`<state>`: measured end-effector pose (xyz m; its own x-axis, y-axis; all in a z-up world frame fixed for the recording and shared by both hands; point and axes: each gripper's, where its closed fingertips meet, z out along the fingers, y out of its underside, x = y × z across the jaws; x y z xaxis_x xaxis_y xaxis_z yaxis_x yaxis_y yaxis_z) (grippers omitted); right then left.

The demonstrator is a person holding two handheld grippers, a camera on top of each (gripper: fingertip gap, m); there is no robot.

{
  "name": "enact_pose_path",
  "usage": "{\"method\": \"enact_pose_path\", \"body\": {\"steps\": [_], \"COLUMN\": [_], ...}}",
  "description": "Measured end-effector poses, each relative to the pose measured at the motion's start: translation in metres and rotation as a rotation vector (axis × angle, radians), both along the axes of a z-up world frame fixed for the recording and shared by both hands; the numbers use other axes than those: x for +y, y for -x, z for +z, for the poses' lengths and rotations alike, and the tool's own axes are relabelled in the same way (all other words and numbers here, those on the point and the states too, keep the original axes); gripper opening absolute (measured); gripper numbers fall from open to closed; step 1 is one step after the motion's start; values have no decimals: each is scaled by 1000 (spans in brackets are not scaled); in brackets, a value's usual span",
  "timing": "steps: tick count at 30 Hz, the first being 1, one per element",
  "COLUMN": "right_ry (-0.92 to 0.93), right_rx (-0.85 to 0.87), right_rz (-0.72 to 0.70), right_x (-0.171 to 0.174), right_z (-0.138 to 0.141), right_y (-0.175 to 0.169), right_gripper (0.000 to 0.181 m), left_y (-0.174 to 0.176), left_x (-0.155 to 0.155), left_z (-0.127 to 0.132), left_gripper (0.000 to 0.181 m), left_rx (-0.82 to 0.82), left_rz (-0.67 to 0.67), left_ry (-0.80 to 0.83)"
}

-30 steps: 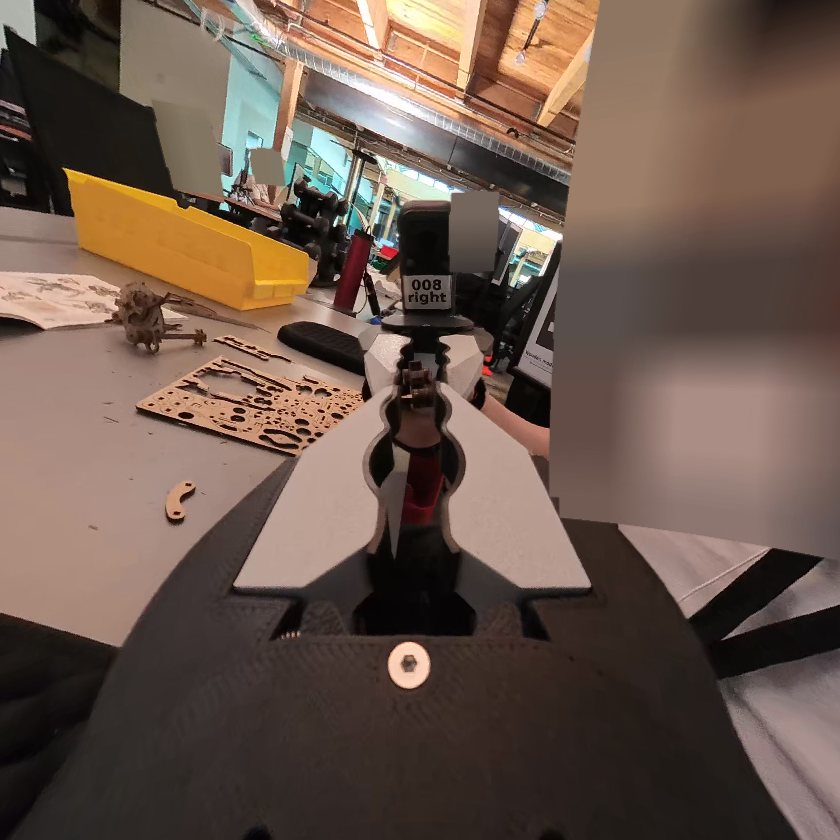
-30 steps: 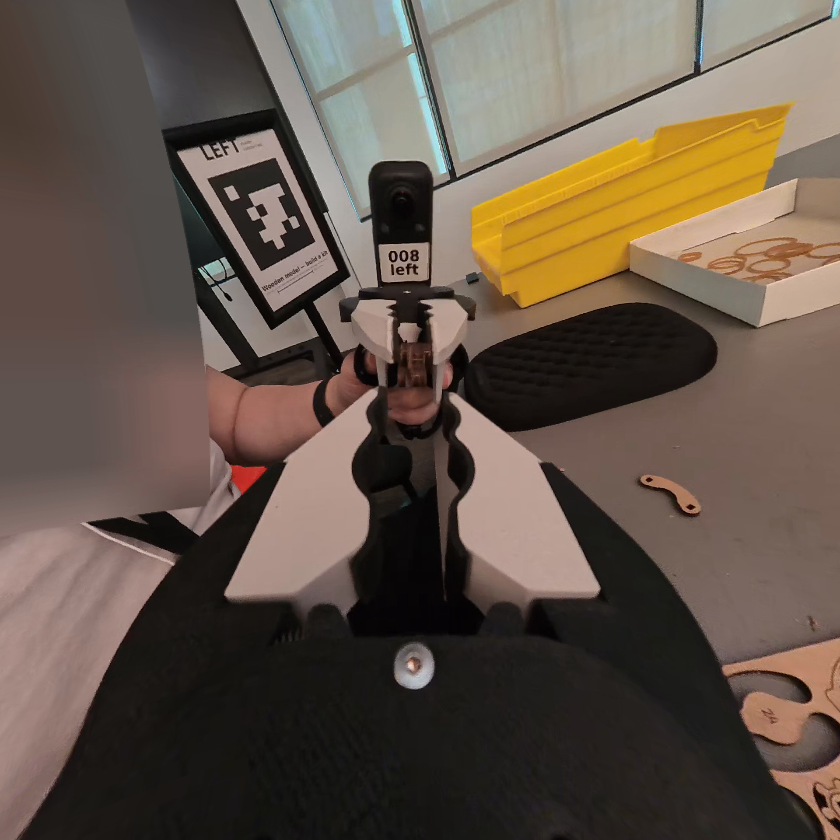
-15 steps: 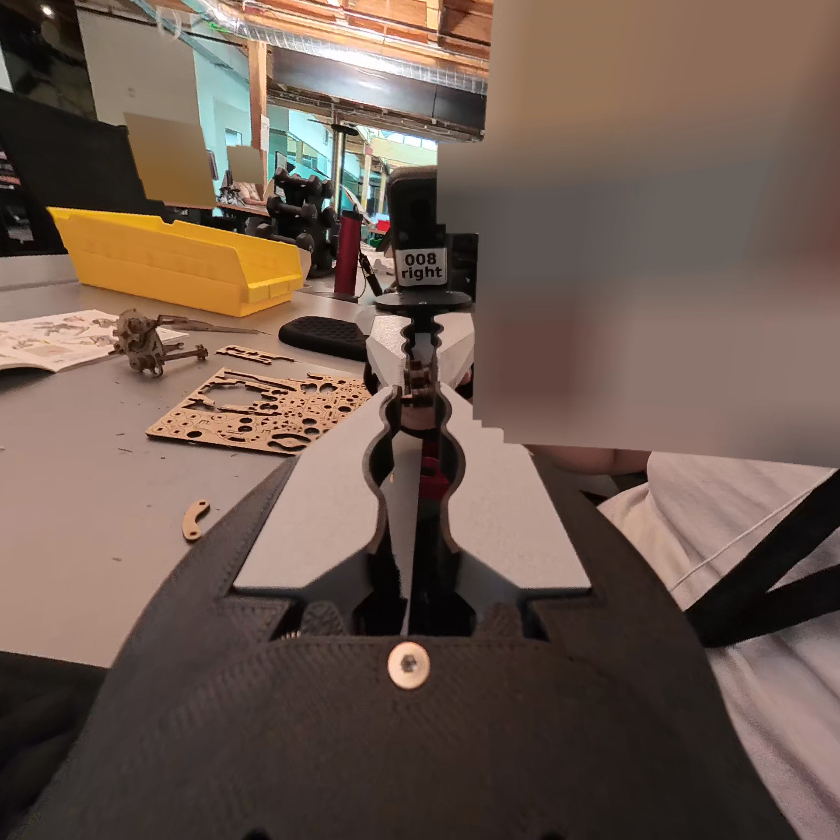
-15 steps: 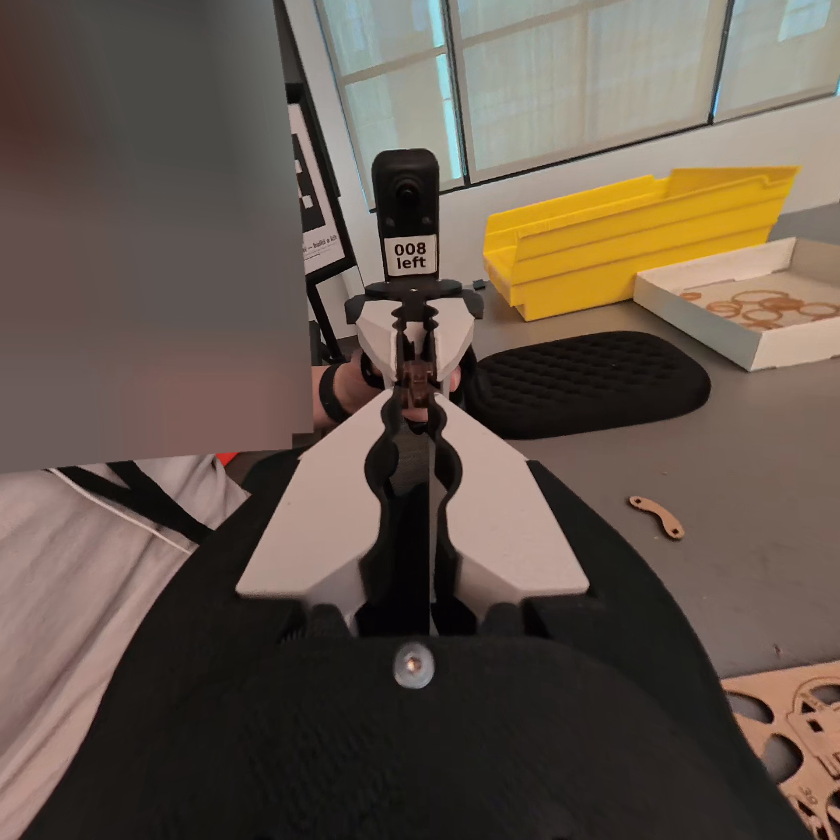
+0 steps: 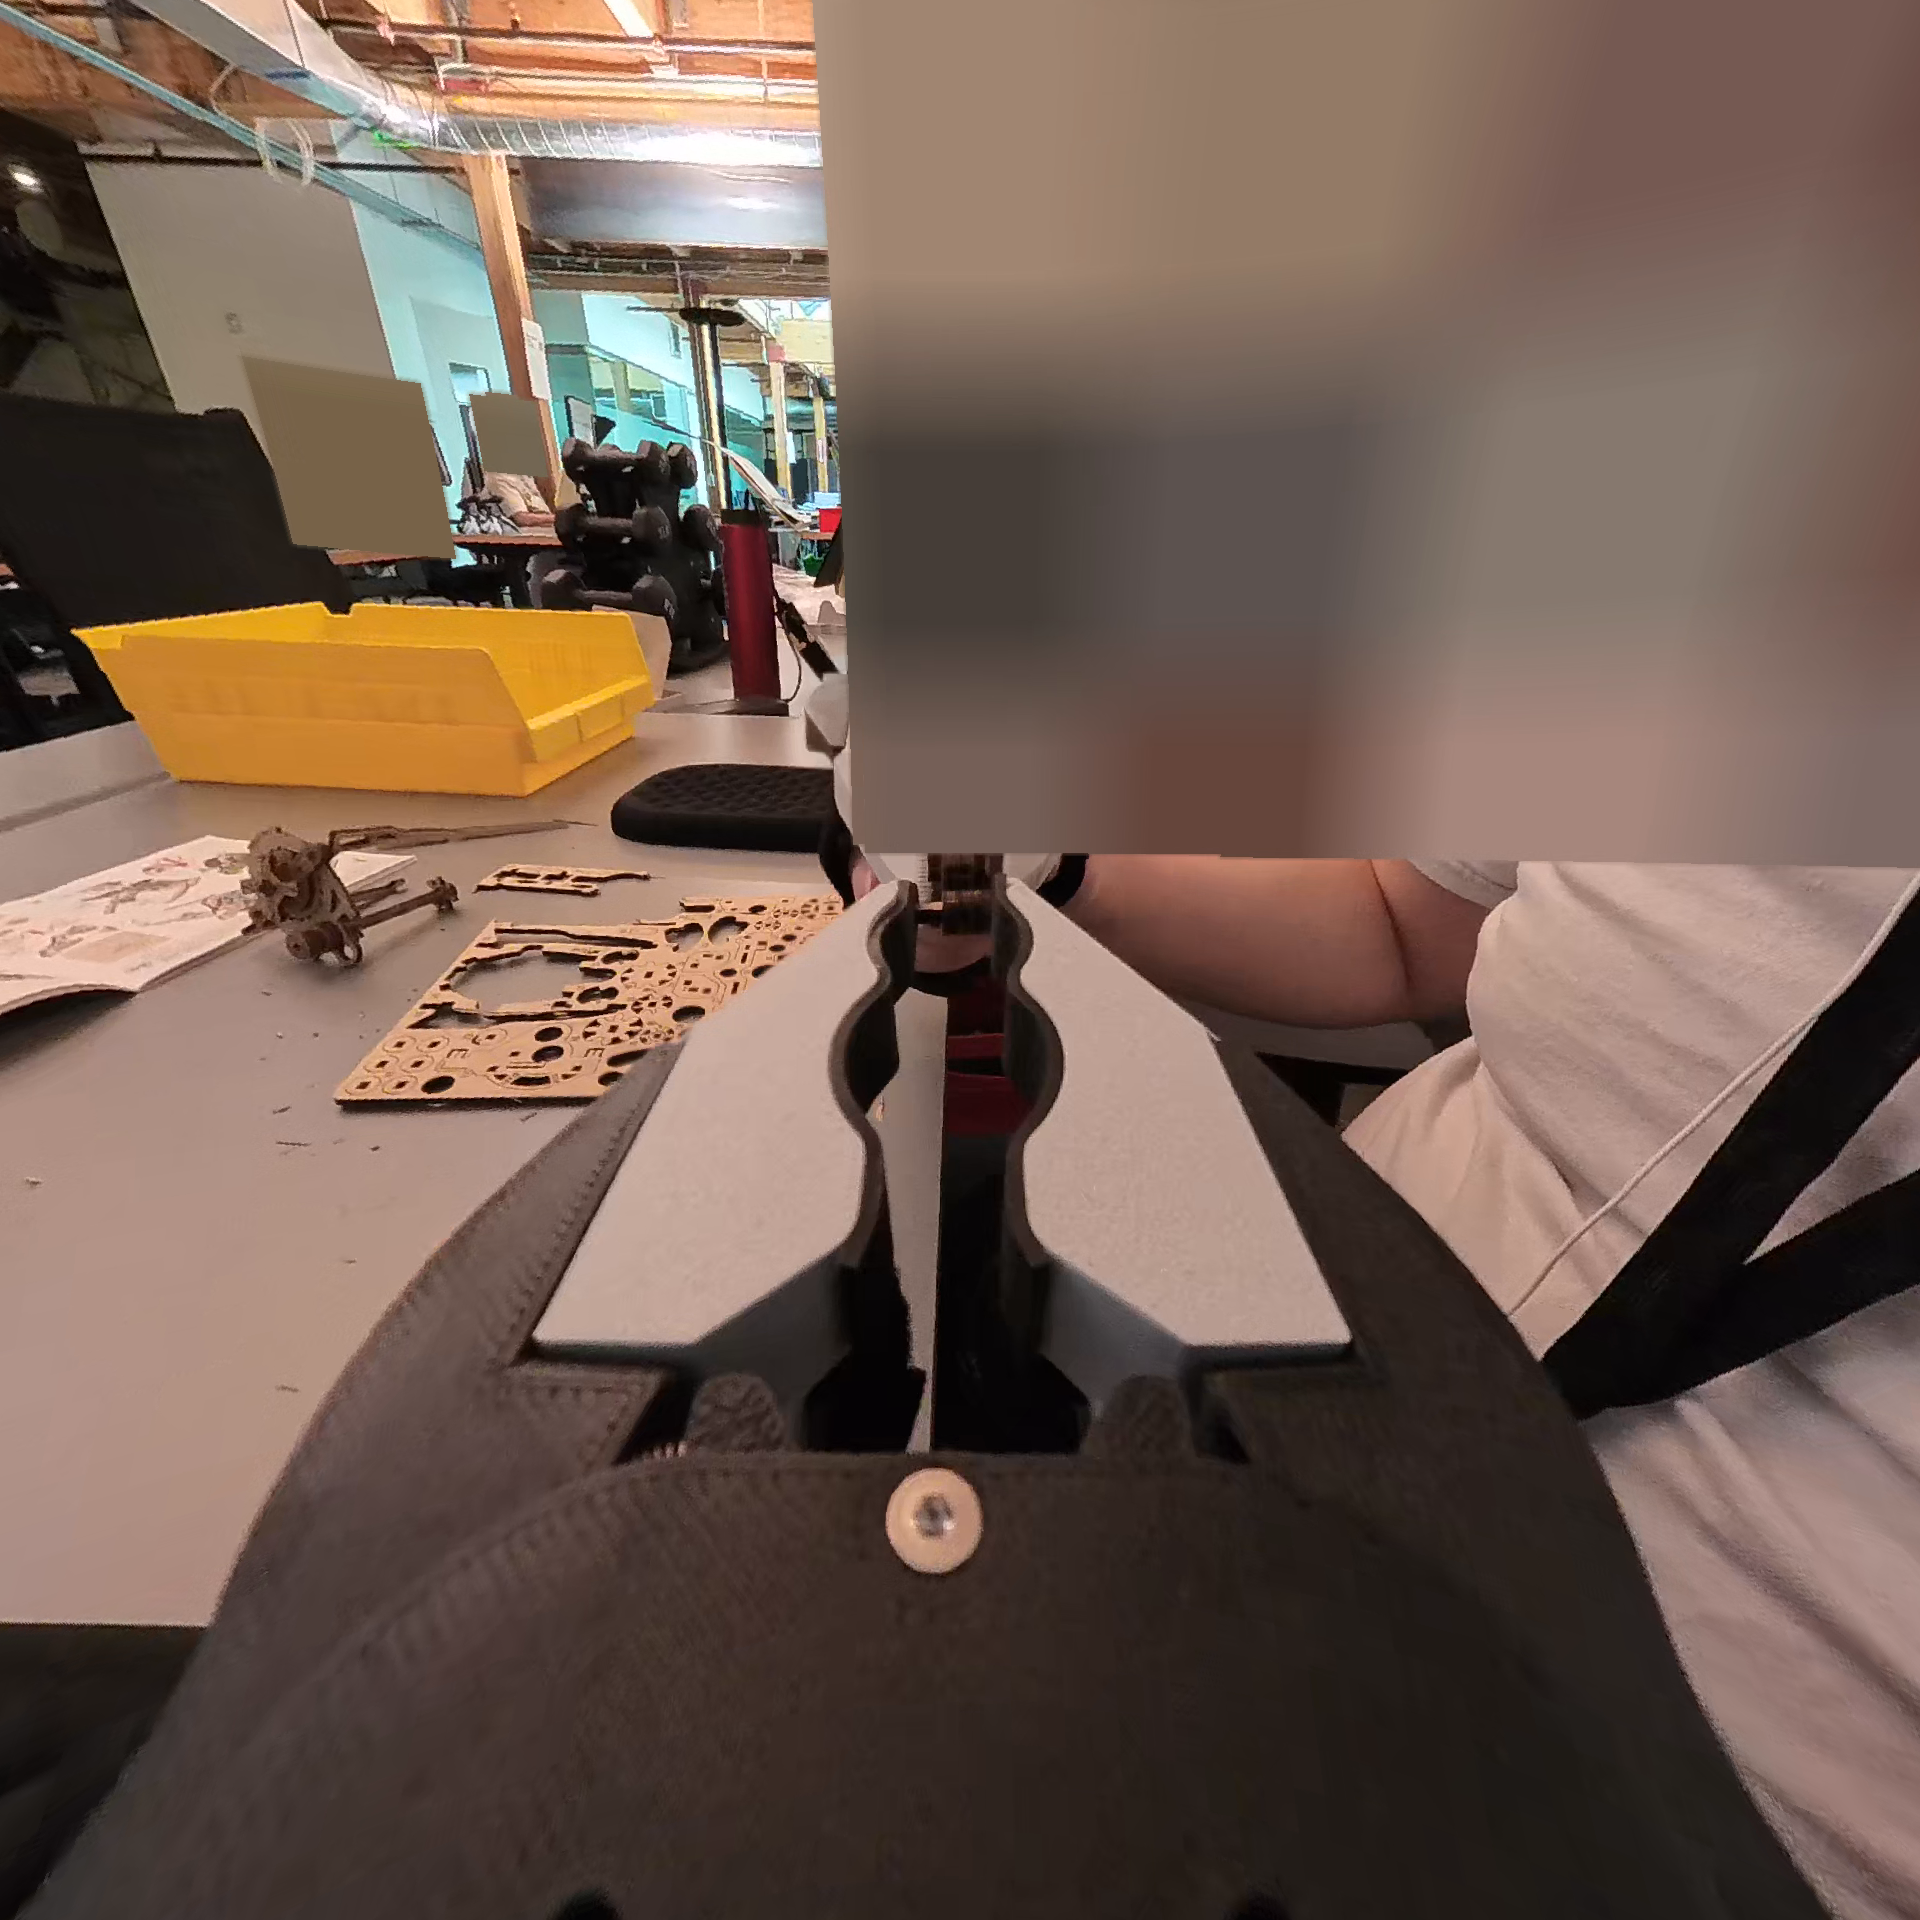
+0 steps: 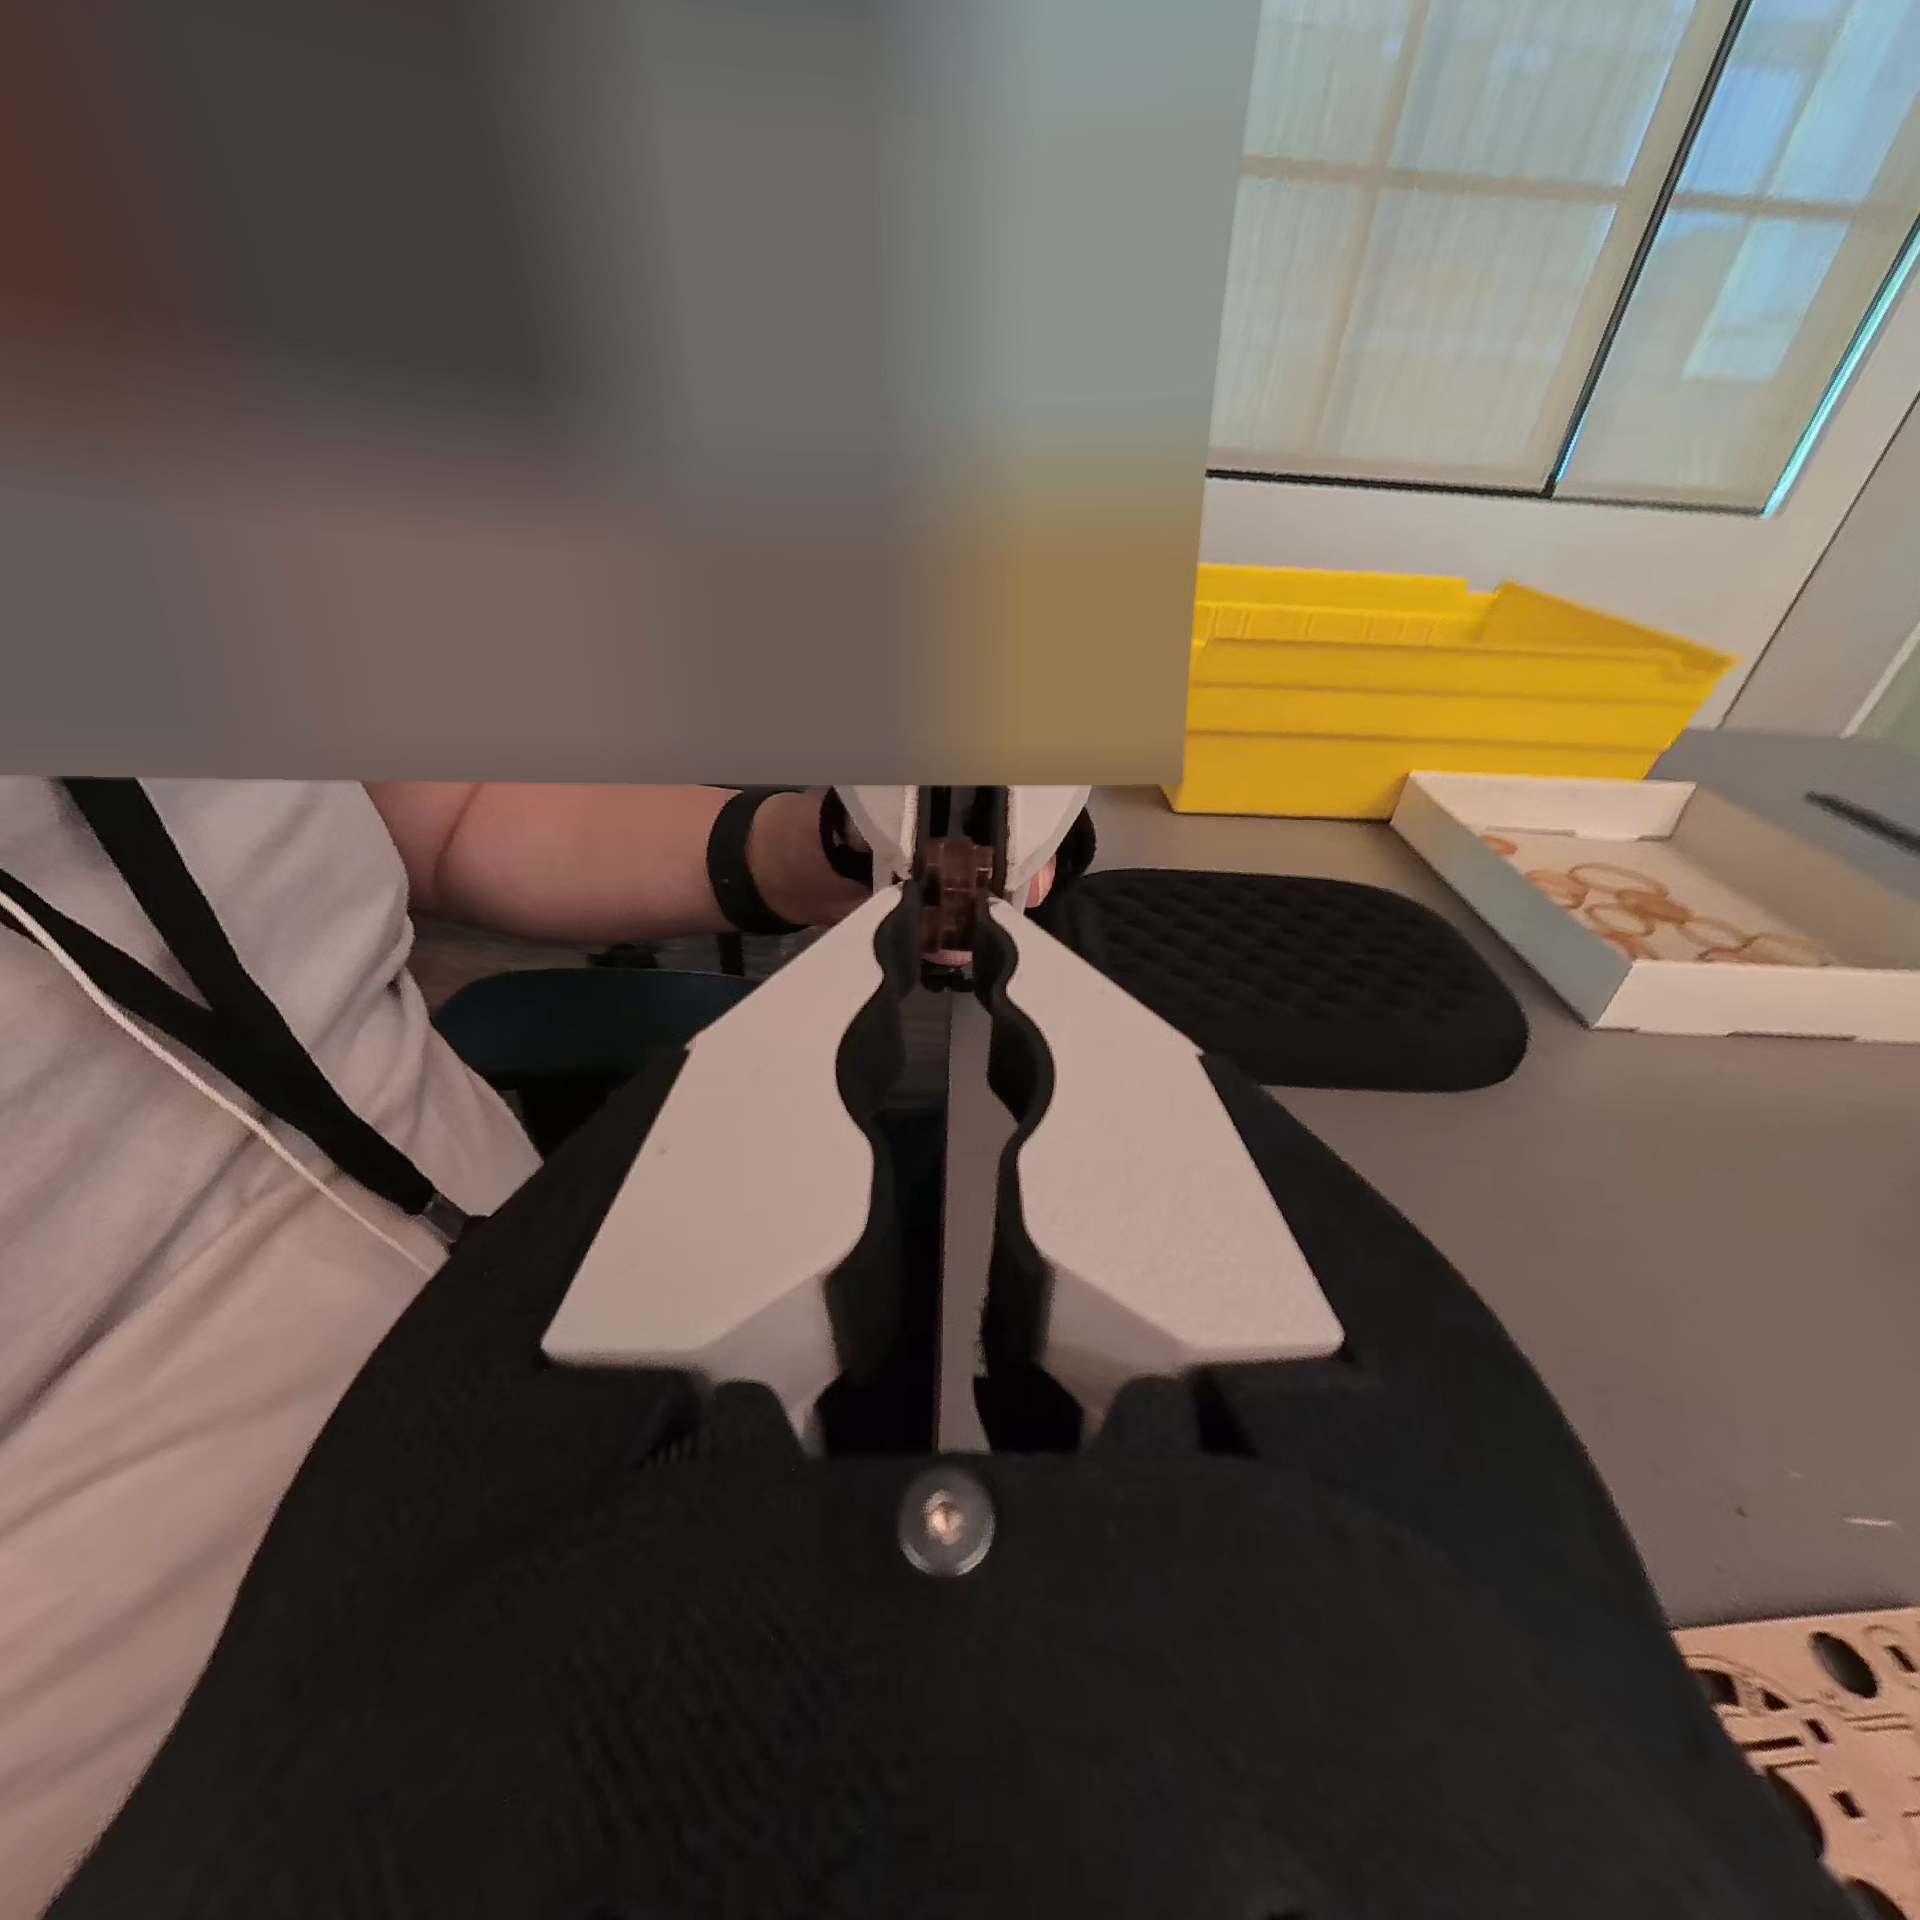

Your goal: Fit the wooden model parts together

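Note:
My left gripper (image 5: 951, 899) and my right gripper (image 6: 948, 914) point at each other, tip to tip, in front of the person's chest and above the table edge. Each has its jaws closed on a small brown wooden part, seen at the tips in the left wrist view (image 5: 958, 875) and in the right wrist view (image 6: 951, 883). I cannot tell whether this is one piece or two pieces pressed together. The left gripper's white fingers (image 6: 1044, 826) show just beyond the part. A blur patch hides most of the far gripper in both views.
On the grey table lie a punched wooden sheet (image 5: 582, 997) (image 6: 1829, 1745), a partly built wooden model (image 5: 301, 894), a booklet (image 5: 104, 925), a yellow bin (image 5: 395, 696) (image 6: 1403, 686), a black pad (image 5: 727, 805) (image 6: 1278, 977) and a white tray (image 6: 1766, 1016) of wooden rings. The person's forearm (image 5: 1247, 935) is close by. My left and right fingertips are right by each other.
Both grippers have swung together toward the person's body, staying tip to tip and shut on the wooden part. The loose curved wooden piece on the table has gone out of view.

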<state>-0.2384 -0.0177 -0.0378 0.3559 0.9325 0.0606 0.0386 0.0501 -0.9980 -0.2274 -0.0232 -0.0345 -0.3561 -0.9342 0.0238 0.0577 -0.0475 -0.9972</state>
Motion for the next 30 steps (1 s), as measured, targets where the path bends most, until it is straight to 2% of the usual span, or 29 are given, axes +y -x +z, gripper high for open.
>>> {"method": "enact_pose_path", "body": {"steps": [10,15,23,30], "right_ry": [-52,-67,-80,-91], "right_rx": [-11,-24,-48,-72], "right_rz": [-34,-61,-67,-72], "right_x": [-1,2,1,0], "right_z": [3,3,2,1], "right_y": [-2,-6,-5,-5], "right_gripper": [7,6,6,6], "left_y": [4,5,-2,-2], "left_x": [0,4,3,2], "left_z": [2,1,-2,1], "left_gripper": [15,28,15,12], "left_rx": [7,16,60,50], "left_rz": [3,73,192,210], "left_ry": [33,-35,-226,-248]}}
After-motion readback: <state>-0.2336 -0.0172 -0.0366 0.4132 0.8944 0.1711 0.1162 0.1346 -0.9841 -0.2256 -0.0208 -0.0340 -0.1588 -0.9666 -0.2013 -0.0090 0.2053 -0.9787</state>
